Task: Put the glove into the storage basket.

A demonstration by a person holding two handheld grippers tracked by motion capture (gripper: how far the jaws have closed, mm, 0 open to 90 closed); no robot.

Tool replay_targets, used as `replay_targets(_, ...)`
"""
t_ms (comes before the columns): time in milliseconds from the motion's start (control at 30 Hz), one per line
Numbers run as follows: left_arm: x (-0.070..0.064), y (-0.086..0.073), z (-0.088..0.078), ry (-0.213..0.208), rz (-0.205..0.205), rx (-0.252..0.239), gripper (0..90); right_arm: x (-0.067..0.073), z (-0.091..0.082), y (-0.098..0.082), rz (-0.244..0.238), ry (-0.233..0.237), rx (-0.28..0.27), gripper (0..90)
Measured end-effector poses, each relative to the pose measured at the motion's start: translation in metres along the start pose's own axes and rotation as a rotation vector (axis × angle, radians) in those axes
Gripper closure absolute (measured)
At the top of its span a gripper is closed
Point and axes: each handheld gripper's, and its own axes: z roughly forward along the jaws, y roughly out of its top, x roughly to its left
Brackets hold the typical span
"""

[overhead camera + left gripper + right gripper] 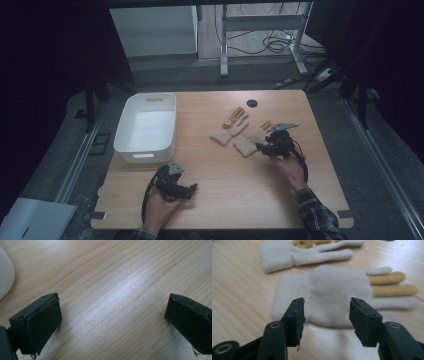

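**Gripper poised over glove**

The left gripper [192, 188] rests near the table's [235, 190] front edge, jaws wide and empty. Farther off, the right gripper [327, 312] hovers half-open over the nearer glove [337, 290], apparently not yet pinching it. A second glove [230, 127] lies just beyond; a white bin [146, 129] sits left.
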Motion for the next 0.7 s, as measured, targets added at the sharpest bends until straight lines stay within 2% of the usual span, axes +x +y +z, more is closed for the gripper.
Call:
replay_targets(100,0.000,0.000,0.000,0.000,0.000,0.000,0.7,-0.007,0.008,0.008,0.008,-0.023,0.005,48.4)
replay_targets(200,0.000,0.000,0.000,-0.001,-0.003,-0.003,0.7,-0.012,0.014,0.012,0.024,-0.026,0.009,48.3)
replay_targets(367,0.000,0.000,0.000,-0.001,0.001,0.000,0.7,-0.017,0.026,0.023,0.056,-0.036,0.017,41.7)
replay_targets(600,0.000,0.000,0.000,-0.001,0.001,0.000,0.7,-0.016,0.043,0.030,0.099,-0.044,0.028,30.8)
replay_targets(700,0.000,0.000,0.000,-0.001,0.001,0.000,0.7,-0.013,0.056,0.031,0.096,-0.077,0.051,28.6)
